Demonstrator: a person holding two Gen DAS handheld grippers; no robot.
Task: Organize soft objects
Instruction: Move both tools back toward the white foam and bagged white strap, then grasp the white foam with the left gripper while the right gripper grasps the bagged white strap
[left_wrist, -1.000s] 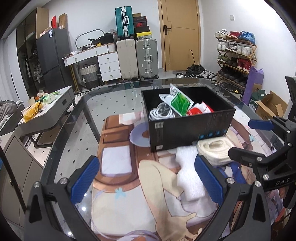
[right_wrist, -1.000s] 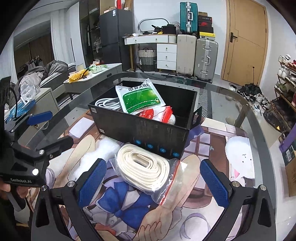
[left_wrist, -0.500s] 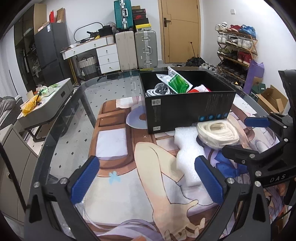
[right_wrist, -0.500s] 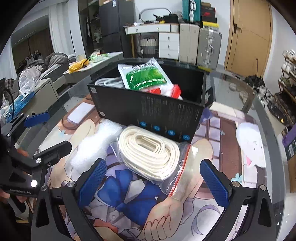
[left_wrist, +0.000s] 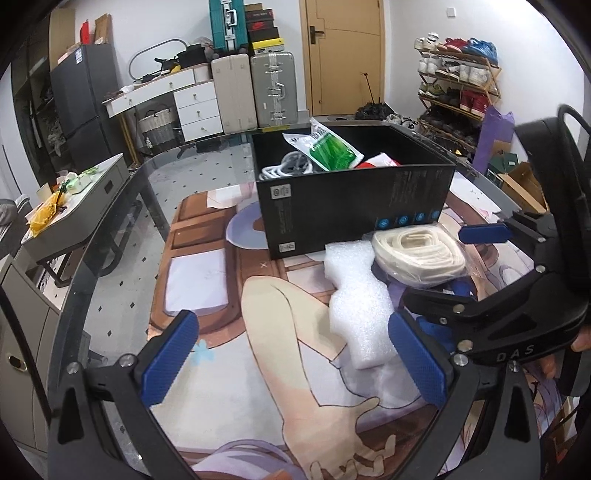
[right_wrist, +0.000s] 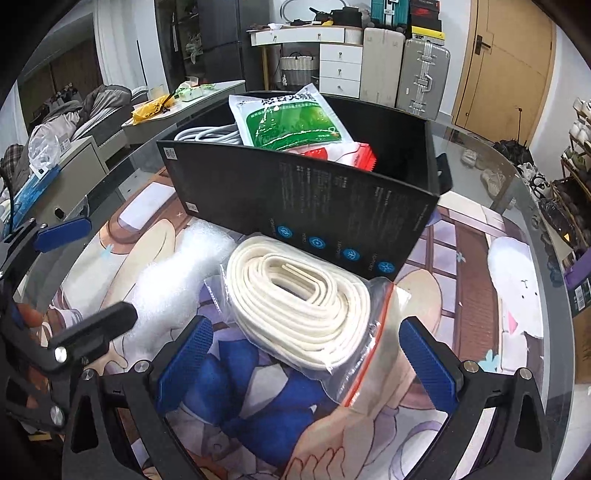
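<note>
Coiled cream strap (right_wrist: 295, 299) in a clear zip bag, against the black box (right_wrist: 295, 199) front, mid-desk, white foam sheet (left_wrist: 360, 299) beside it, right claw (right_wrist: 306, 363) wide around bag, left claw (left_wrist: 295, 358) wide, empty

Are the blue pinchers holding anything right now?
No, nothing is held. The right gripper is open around the bagged white coil, and the left gripper is open beside the foam sheet.
</note>
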